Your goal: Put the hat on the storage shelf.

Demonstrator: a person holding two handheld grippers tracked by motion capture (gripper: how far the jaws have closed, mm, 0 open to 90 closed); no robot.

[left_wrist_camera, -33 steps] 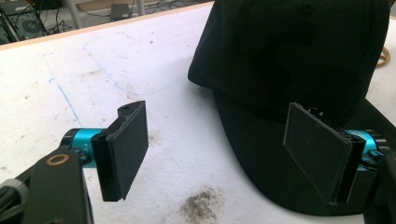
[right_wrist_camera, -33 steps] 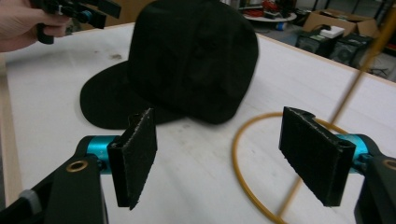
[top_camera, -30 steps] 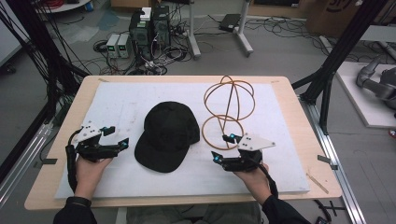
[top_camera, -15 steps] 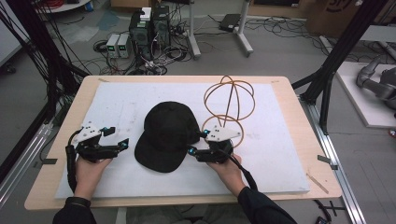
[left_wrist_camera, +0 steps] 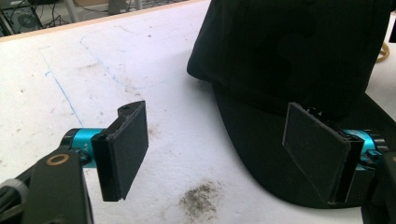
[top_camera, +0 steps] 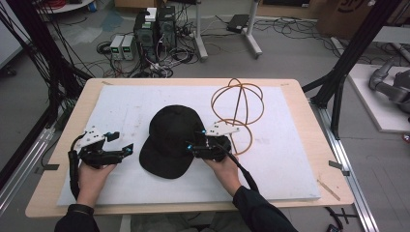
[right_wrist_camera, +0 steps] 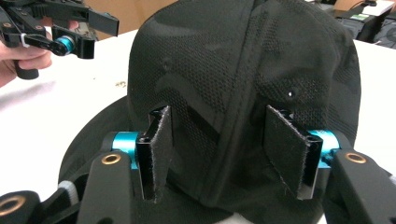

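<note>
White padding covers the table (top_camera: 290,96); my black cap (top_camera: 174,137) sits at its centre, a wire frame (top_camera: 237,104) at its 2 o'clock; my right gripper (top_camera: 197,140) has been closing, fingers (right_wrist_camera: 156,149) spread astride the crown; my left gripper (top_camera: 121,142), at 9 o'clock, gapes empty.

Black cap (left_wrist_camera: 289,51) beyond wide-apart jaws

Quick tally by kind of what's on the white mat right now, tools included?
Cap: 1
Wire stand: 1
Tools: 2, the left tool and the right tool
Total: 4
</note>
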